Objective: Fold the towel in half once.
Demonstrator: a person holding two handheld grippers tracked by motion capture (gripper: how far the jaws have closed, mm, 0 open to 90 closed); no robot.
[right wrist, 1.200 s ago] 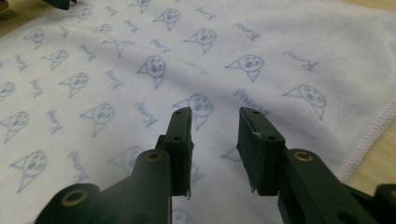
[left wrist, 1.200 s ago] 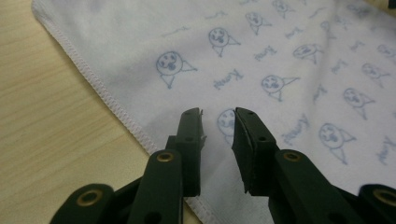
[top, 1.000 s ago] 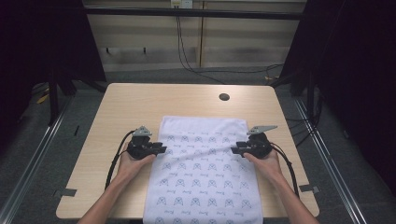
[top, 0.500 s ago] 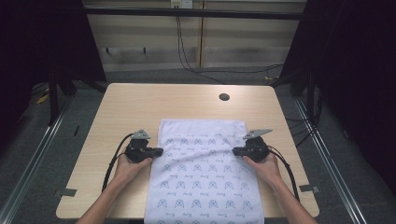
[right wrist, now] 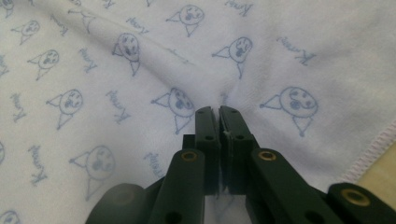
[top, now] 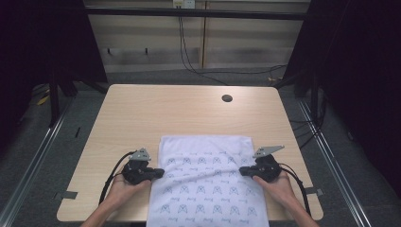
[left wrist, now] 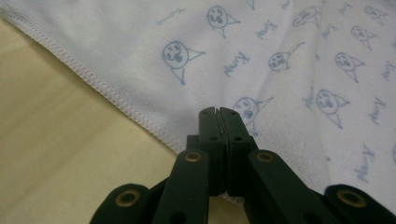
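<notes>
table (top: 142,113) | towel (top: 203,179) at 6 o'clock, hanging over near edge | left gripper (top: 158,173) just clamped on 9 o'clock hem, right gripper (top: 242,172) on 3 o'clock hem | move both evenly (keep cloth taut, avoid skew)

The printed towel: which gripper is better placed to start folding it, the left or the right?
Neither clearly. The left gripper is shut on the printed towel at its left edge, the right gripper is shut on it at its right edge, level with each other. Probably both should move together.
</notes>
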